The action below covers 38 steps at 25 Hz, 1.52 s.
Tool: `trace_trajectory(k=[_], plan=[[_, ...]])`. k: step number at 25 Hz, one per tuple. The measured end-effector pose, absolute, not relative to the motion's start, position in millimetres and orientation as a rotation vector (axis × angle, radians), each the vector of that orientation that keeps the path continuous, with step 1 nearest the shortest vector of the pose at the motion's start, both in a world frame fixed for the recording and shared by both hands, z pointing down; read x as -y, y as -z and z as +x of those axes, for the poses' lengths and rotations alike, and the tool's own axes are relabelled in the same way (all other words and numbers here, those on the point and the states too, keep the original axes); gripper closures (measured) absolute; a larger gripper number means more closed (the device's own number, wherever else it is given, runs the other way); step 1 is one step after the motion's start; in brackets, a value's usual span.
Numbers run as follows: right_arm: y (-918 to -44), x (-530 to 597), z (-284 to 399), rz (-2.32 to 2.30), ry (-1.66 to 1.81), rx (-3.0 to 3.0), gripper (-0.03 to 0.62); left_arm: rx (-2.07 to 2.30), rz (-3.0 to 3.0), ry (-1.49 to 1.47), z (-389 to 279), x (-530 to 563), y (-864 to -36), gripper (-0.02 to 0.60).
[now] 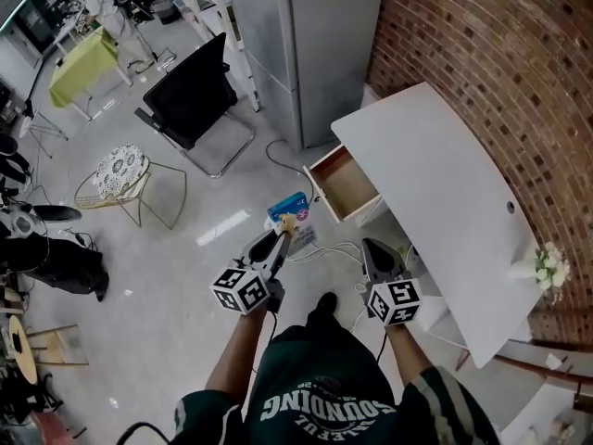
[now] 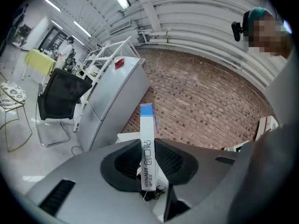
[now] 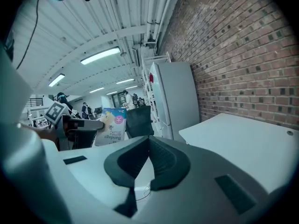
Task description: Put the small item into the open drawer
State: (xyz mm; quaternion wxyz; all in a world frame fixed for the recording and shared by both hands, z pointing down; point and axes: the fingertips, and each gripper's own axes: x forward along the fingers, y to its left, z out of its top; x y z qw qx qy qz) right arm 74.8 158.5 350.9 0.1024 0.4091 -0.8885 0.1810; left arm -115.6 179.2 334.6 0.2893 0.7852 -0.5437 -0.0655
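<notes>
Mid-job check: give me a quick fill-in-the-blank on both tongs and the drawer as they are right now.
1. The left tongs hold a small box whose top end is coloured ____.
2. The right tongs are shut and hold ____.
3. The drawer in the white desk stands ____.
Missing words: blue; nothing; open.

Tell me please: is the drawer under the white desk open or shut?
Open. In the head view the drawer is pulled out from under the white desk, and its bare wooden bottom shows.
</notes>
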Motion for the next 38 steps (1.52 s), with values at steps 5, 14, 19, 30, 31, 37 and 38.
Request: trace_trajectory(k=[5, 14, 19, 30, 31, 37, 38], plan=[[-354.0, -128.0, 53.5, 1.164, -0.535, 2.622, 0.571, 1.467, 2.082, 0.167, -134.3, -144.8, -335.7, 0.480], [-361.2, -68.8, 30.6, 1.235, -0.544, 2.568, 0.571, 1.398, 2.101, 0.146, -164.6, -75.9, -347.1, 0.480], [-361.6, -32.4, 11.6, 1.330, -0.548, 2.515, 0.571, 1.290, 2.141, 0.106, -177.5, -28.8, -358.1, 0.480], [-365.4, 6.2, 11.1, 1.519, -0.583, 2.393, 0.571, 1.097, 2.223, 0.024, -175.3, 37.7, -370.3, 0.481], [-366.6, 7.5, 13.3, 1.524, -0.587, 2.386, 0.571, 1.091, 2.221, 0.022, -173.3, 40.3, -372.0, 0.480], [-372.0, 17.3, 21.0, 1.519, -0.598, 2.380, 0.571, 1.080, 2.213, -0.011, -163.1, 50.3, -381.1, 0.482], [-373.8, 17.5, 21.4, 1.516, -0.606, 2.379, 0.571, 1.080, 2.212, -0.020, -162.3, 49.6, -382.7, 0.482]])
